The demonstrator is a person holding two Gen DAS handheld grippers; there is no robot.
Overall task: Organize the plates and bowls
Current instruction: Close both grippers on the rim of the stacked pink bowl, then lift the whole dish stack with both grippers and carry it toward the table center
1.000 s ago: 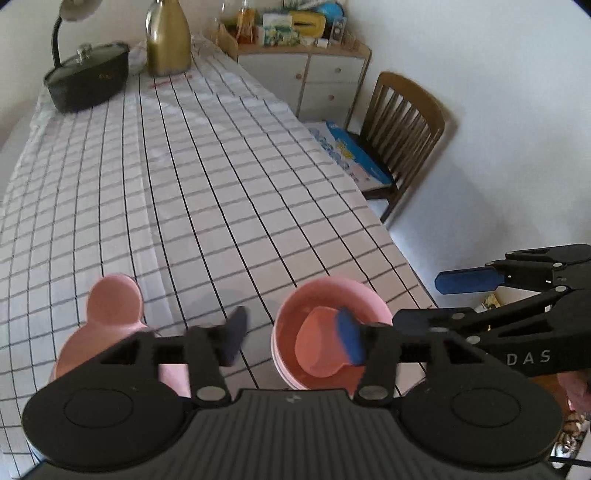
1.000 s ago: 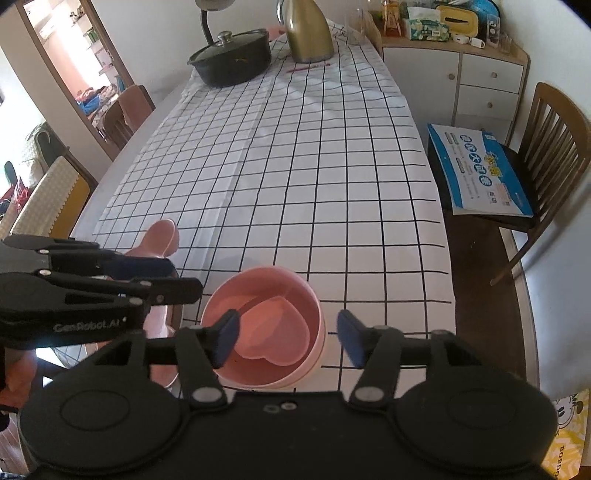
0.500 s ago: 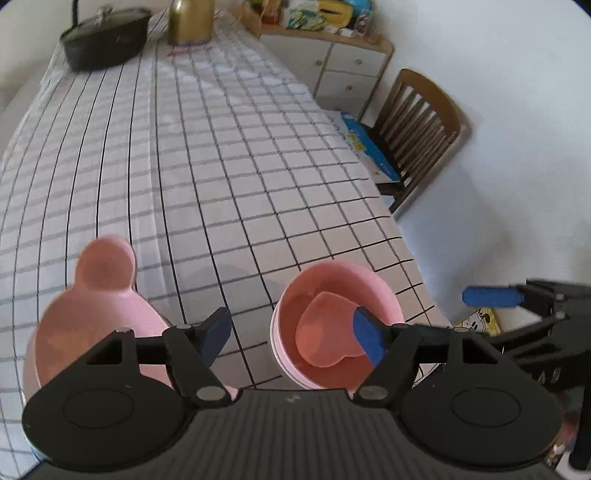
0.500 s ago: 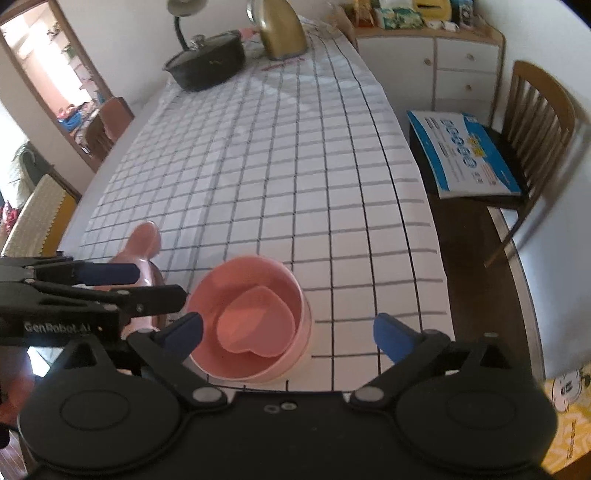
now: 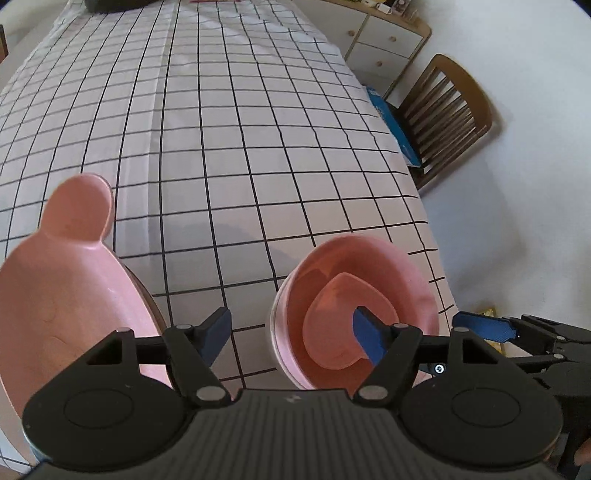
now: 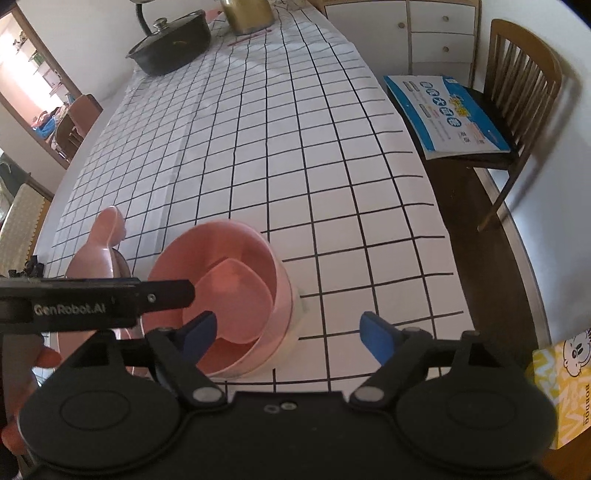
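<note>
A stack of round pink bowls (image 5: 417,288) (image 6: 258,243) stands near the front right corner of the checked tablecloth (image 5: 229,147), with a pink heart-shaped dish (image 5: 340,325) (image 6: 236,291) inside it. To its left lies a pink plate with a round ear (image 5: 66,288) (image 6: 105,251). My left gripper (image 5: 291,330) is open and straddles the stack's left wall, its right finger inside the bowl. My right gripper (image 6: 288,332) straddles the right wall with its left finger inside; its jaws are closing, and the pads stand clear of the wall.
A black lidded pot (image 6: 170,40) and a gold kettle (image 6: 247,14) stand at the table's far end. Right of the table are a wooden chair (image 6: 517,74) with a blue booklet (image 6: 447,114), a white cabinet (image 6: 424,29) and a yellow box (image 6: 569,384).
Both grippers have come down over the pink bowl stack and tipped further downward. The left jaws have widened; the right jaws spread wide, then narrowed a little.
</note>
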